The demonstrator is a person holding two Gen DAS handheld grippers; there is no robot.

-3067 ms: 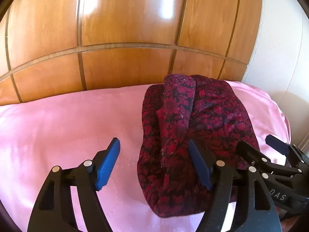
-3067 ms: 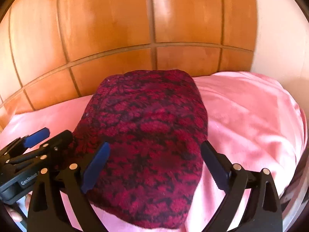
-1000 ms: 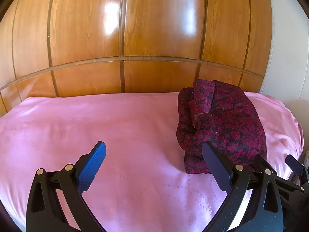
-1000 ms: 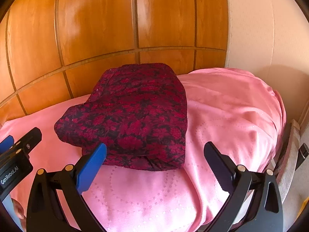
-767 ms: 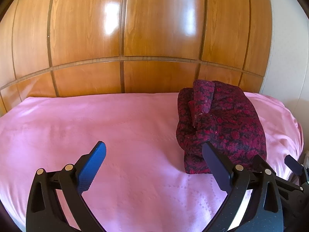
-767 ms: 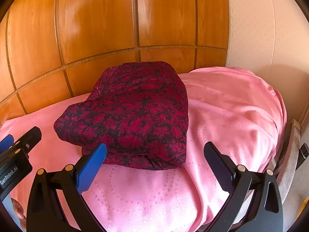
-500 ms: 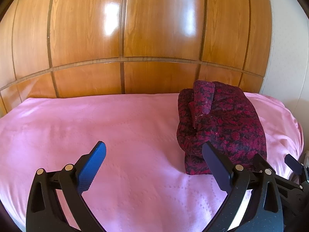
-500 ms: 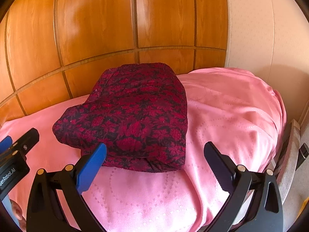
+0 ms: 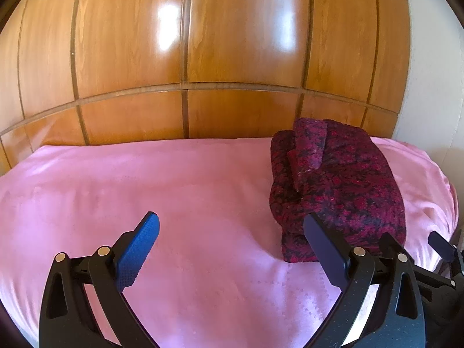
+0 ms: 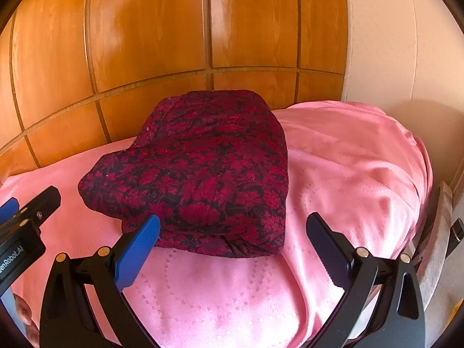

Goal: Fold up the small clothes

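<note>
A dark red and black flowered garment [image 10: 208,171] is lying folded into a thick bundle on the pink bed [image 10: 348,174], near the wooden headboard [image 10: 145,43].

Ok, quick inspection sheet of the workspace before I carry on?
Surface: pink bedspread, smooth, slight creases at the right edge.
Job's things: red-and-black garment folded into a compact bundle near the headboard, lying free.
Clutter: nothing seen.
Grippers: left gripper open, empty, over bare spread; right gripper open, empty, just short of the bundle.
Cables: nothing seen.
Surroundings: wooden panelled headboard behind, pale wall to the right.
</note>
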